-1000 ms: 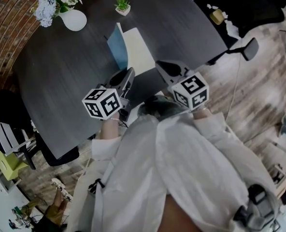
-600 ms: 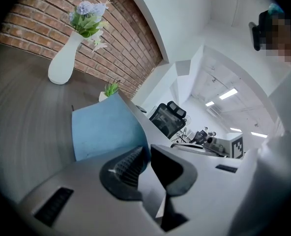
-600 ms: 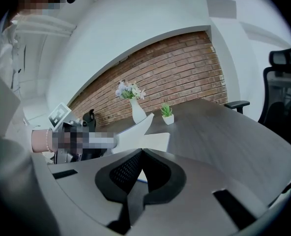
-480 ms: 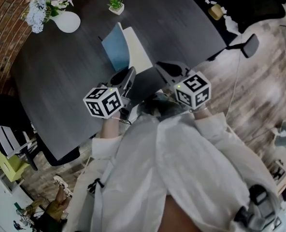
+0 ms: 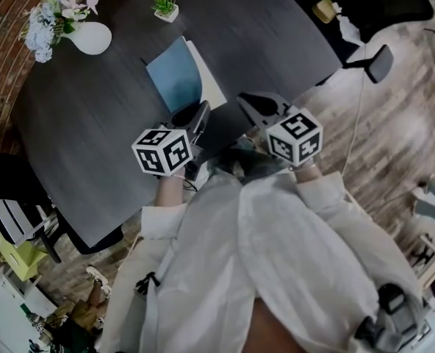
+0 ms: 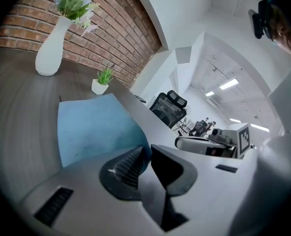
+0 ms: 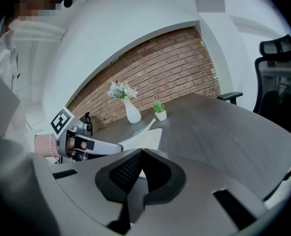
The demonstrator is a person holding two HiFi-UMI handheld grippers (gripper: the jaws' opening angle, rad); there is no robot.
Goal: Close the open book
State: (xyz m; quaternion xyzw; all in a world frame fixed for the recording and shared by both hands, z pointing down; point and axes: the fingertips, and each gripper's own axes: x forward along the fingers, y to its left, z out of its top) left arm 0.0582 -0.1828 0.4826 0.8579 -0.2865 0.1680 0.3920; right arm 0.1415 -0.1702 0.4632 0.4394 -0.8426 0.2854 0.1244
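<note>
Far ahead of the left claw [image 5: 200, 112] and off to its left: white vase [image 5: 92, 39] of pale flowers, upright on the dark tabletop [image 5: 85, 138], with a brick wall [image 6: 126, 28] behind. Further right, ahead of the same claw and past the far edge of the book [image 5: 179, 79]: small potted plant [image 5: 164, 7] in a white pot, apart from the book. Straight in front of the left claw lies the book itself, flat on the tabletop, with its blue cover [image 6: 94, 129] swung over most of the white page [image 5: 211, 83]; only a strip of that page shows along the side nearer the right claw [image 5: 245, 100]. In the right gripper view, cover bowed and raised off the page, not lying flat on it. Left claw clenched on the near corner of the blue cover, jaws a narrow slit apart with the cover's edge running into the gap, pointing forward and down. Just to its right, level with it and a little apart: right claw, clenched on nothing, jaws pressed together, tips hovering near the book's near right corner without touching it. Behind both claws, marker cubes and white sleeves [image 5: 276, 234]. Well to the right of the right claw, off the tabletop's edge: black office chair [image 7: 278, 77] on a wood-look floor.
</note>
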